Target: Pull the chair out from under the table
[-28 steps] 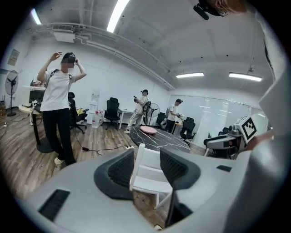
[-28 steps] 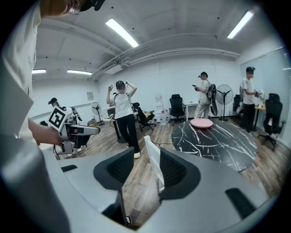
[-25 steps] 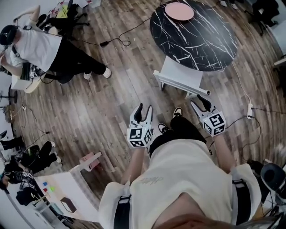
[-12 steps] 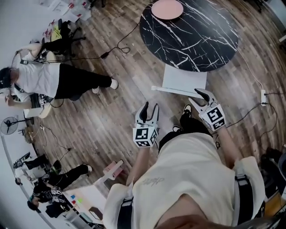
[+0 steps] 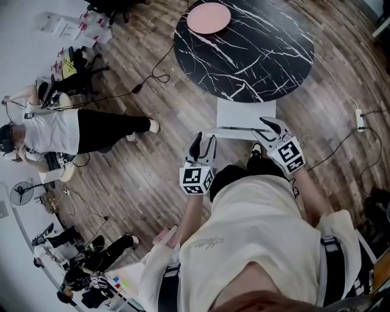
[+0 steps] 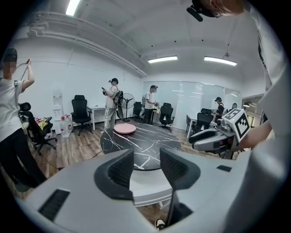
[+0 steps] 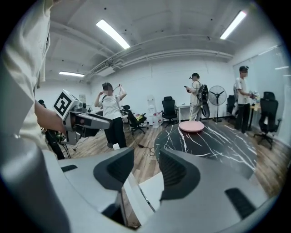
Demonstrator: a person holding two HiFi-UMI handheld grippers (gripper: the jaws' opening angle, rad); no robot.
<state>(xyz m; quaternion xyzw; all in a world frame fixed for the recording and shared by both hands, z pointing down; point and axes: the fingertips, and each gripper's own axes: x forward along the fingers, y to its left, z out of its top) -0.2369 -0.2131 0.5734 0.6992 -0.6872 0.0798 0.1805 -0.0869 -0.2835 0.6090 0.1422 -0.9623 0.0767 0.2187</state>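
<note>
a person standing at a round black marble table (image 5: 244, 49) holds the left gripper (image 5: 203, 141) and the right gripper (image 5: 268, 125) at the back edge of a white chair (image 5: 245, 111), whose seat lies partly tucked beneath the tabletop. both grippers have their jaws parted with nothing clamped; the chair's back rail shows low in the gap of the right one, contact unclear. a pink plate (image 5: 208, 17) rests near the table's far rim. another person in a white shirt (image 5: 55, 131) stands well apart on the wooden floor (image 5: 152, 170)
</note>
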